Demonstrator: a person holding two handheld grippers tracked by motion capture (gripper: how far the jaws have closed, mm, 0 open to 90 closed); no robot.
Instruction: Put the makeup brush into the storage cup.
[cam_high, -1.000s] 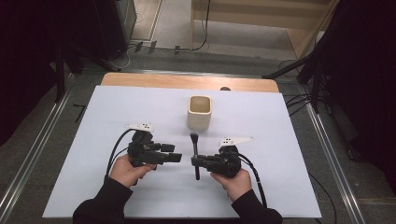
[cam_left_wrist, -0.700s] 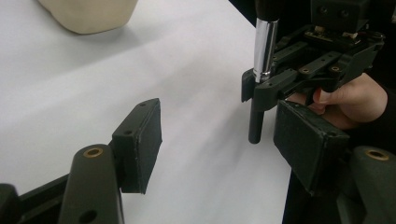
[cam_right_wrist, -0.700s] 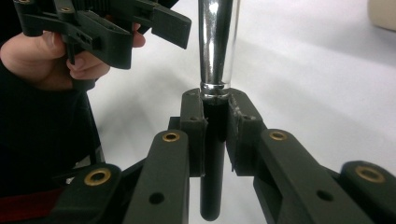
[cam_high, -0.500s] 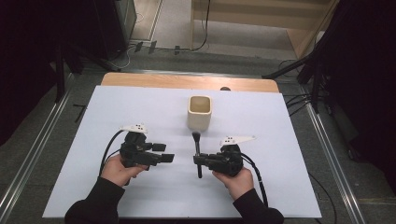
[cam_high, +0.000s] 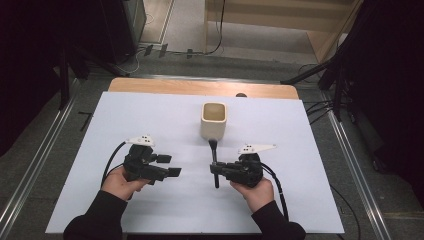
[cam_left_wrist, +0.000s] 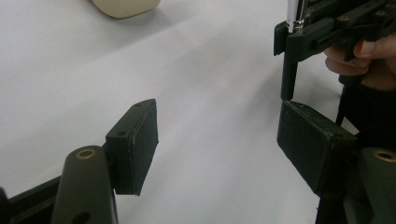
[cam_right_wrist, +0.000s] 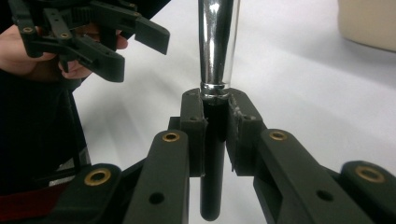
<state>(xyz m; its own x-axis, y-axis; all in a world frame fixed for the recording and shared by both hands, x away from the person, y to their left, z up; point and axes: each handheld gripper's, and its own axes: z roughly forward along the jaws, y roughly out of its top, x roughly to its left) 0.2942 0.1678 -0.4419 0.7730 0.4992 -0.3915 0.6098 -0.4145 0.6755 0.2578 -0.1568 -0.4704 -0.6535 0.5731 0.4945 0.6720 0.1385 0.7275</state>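
Two grippers on a white table: right gripper pinches the black handle of a utensil, whose working end is too small to identify beside the cream cup. Left gripper, jaws spread and empty, has just been opening, and sits farther from the utensil than a second ago.
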